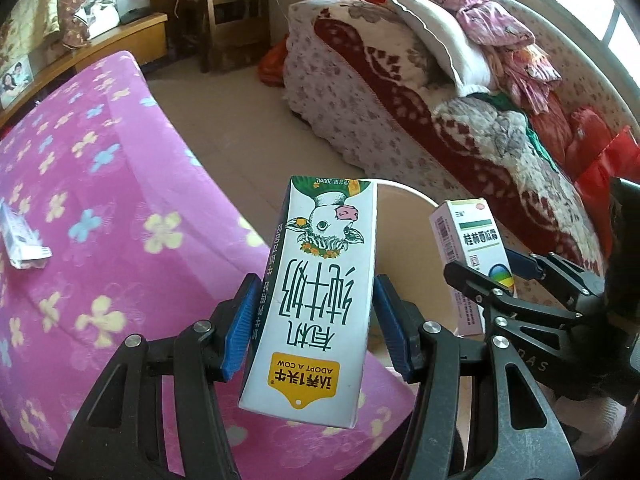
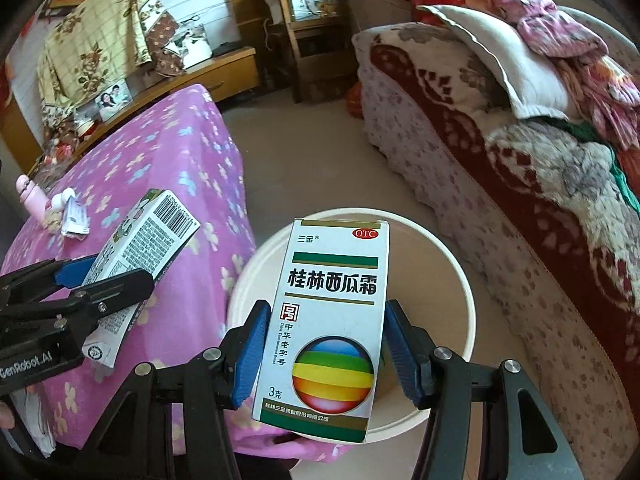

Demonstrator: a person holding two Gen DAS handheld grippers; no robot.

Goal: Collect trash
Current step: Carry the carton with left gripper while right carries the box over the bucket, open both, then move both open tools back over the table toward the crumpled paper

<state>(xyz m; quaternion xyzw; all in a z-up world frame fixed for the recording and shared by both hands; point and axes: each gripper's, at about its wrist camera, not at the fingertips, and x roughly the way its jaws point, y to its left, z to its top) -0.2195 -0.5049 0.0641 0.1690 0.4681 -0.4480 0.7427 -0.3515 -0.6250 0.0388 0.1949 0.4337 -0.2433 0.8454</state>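
The bed [image 2: 120, 184], under its pink flowered cover, lies to the left of both sets of jaws, and the sofa [image 2: 520, 168] heaped with blankets runs off beyond them to the right. Directly beyond and below the right jaws stands the round cream bin [image 2: 440, 280]; from the left jaws it sits just past and to the right, mostly hidden behind what they carry.

The left gripper [image 1: 314, 328] stands about half open, its blue pads pressed on the sides of a milk carton [image 1: 316, 288] that rises upside down out of the jaws. The right gripper [image 2: 326, 354] is likewise about half open and clamped on a medicine box [image 2: 332, 320], held upright with its face to the camera and hanging over the bin's mouth.

The step in hand looks like the carry to the bin, with both pieces of trash gripped and almost there. The next move calls for the right jaws to part so the medicine box falls inside the rim, while the left jaws need to travel further right until the carton clears the bin's edge before letting go.

A small crumpled packet [image 1: 22, 240] lies on the bed, well to the left of the jaws, probably trash yet to be collected.
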